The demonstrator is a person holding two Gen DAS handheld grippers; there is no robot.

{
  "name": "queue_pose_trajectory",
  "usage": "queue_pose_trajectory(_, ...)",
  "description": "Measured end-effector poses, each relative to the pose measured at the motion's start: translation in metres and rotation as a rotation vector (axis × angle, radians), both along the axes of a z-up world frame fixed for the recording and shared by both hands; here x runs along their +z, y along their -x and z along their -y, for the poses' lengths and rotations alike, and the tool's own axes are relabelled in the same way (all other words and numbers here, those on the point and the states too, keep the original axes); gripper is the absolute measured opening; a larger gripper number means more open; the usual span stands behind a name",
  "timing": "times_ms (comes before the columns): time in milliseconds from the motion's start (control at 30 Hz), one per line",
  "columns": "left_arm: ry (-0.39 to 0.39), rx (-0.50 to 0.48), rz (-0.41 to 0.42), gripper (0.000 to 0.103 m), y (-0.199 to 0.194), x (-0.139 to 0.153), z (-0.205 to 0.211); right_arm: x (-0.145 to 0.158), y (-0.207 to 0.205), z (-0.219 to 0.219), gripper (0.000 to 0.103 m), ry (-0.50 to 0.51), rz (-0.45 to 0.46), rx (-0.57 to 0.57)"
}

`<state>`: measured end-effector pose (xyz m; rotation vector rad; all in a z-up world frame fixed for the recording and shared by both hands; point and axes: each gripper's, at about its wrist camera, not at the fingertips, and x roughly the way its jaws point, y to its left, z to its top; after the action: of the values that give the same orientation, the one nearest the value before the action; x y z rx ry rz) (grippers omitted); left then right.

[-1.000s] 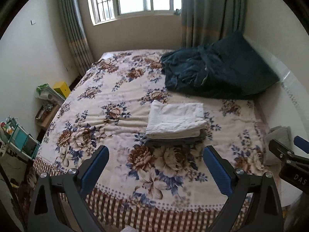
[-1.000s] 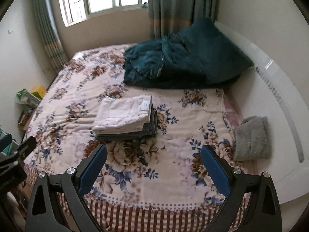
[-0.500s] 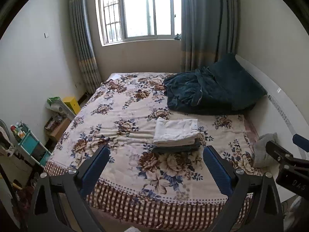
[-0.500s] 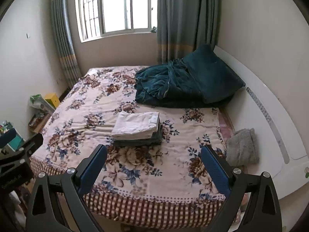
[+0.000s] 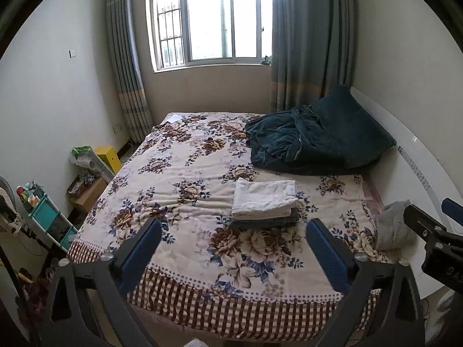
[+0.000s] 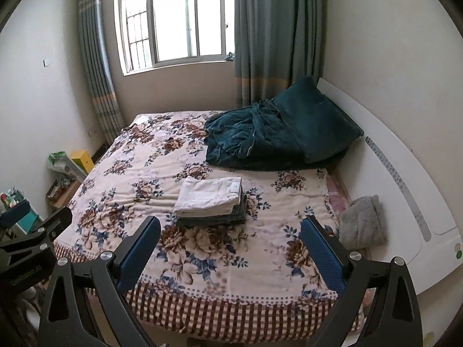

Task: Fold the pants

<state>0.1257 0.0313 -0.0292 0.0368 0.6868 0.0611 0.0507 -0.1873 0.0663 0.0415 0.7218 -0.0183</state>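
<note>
Folded white pants (image 5: pixel 264 198) lie on top of folded dark grey pants (image 5: pixel 264 222) as a neat stack in the middle of the floral bed cover (image 5: pixel 185 173). The stack also shows in the right wrist view (image 6: pixel 209 195). My left gripper (image 5: pixel 231 256) is open and empty, held back beyond the foot of the bed. My right gripper (image 6: pixel 230 253) is also open and empty, likewise well short of the stack. The right gripper's body shows at the right edge of the left wrist view (image 5: pixel 434 237).
A dark teal blanket and pillow (image 5: pixel 315 141) lie at the head of the bed. A grey cloth (image 6: pixel 363 222) lies by the white headboard (image 6: pixel 405 190). Shelves and clutter (image 5: pixel 43 211) stand on the floor at the left. A window (image 5: pixel 214 23) is behind.
Both grippers have pulled back and up from the bed. The stack of pants looks smaller and farther. More of the room and window is in view. Both jaws stay open.
</note>
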Motion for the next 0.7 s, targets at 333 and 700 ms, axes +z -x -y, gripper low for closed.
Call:
queue_pose_trajectory(333,-0.028,0.014,-0.022,0.103,-0.052,-0.025,0.003,-0.034,-0.063,0.011,0.102,0.020,-0.004,-0.084)
queue_pose_trajectory(700,-0.051,0.027,-0.069,0.103,-0.090,-0.049,0.007,-0.075,-0.112,0.005,0.102,0.039,-0.057,-0.088)
